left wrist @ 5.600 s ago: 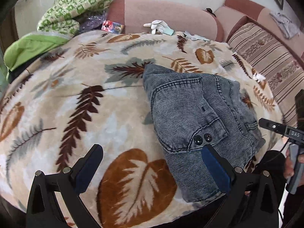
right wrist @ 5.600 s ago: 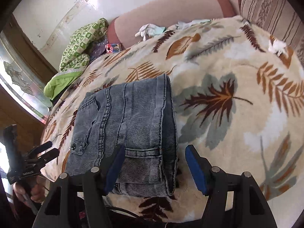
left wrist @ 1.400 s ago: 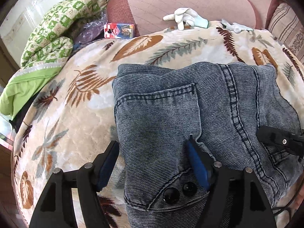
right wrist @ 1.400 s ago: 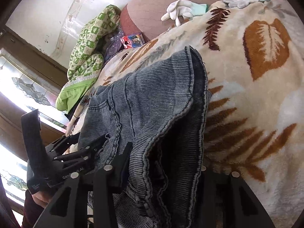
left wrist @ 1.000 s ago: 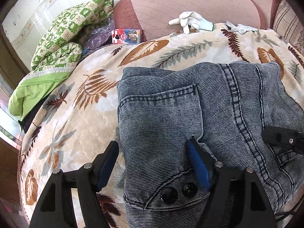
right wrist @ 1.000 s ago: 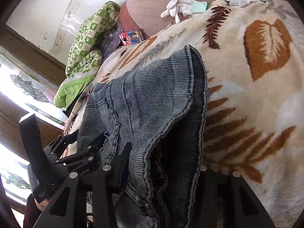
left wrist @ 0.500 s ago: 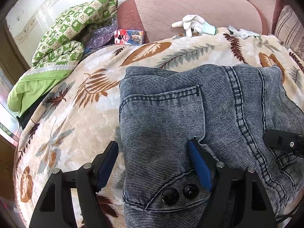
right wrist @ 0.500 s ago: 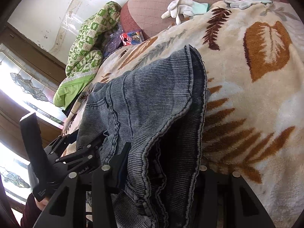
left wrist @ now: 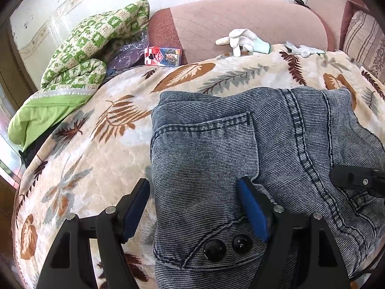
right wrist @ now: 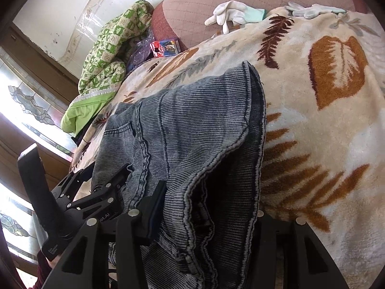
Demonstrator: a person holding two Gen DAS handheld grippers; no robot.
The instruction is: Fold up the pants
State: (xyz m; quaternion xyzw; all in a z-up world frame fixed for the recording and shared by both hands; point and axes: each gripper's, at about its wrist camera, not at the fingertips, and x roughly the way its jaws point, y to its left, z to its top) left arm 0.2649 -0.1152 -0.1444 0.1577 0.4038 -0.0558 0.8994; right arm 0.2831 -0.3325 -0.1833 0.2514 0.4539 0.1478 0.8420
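We hold both grippers at the near edge of a folded pair of grey-blue denim pants (left wrist: pixel 240 144) lying on a cream blanket with a leaf print (left wrist: pixel 79 168). Our left gripper (left wrist: pixel 195 202) stands spread over the pants' left portion: its left blue pad (left wrist: pixel 137 207) sits just off the pants' left edge above the blanket, its right pad (left wrist: pixel 252 209) rests on the denim beside two black buttons (left wrist: pixel 226 246). Nothing is pinched there.

Our right gripper (right wrist: pixel 207 212) straddles the thick stack of folded layers at the pants' right edge. Its jaws have just been opening, with the denim bundle between them; the left finger (right wrist: pixel 154 207) lies against the cloth and the right finger is hidden behind the fold, so we cannot tell whether the pads press the cloth. In the right wrist view the left gripper's black frame (right wrist: pixel 79 192) shows at the pants' far side, well apart from ours.

The pants sit near the blanket's front edge. Open blanket lies to their left, to their right and beyond them toward the pink sofa back (left wrist: pixel 240 24). Along that far border lie a white glove (left wrist: pixel 243 41), a second pale glove (left wrist: pixel 303 49) and a small red and blue packet (left wrist: pixel 162 56). A green patterned quilt (left wrist: pixel 91 48) is heaped at the far left.
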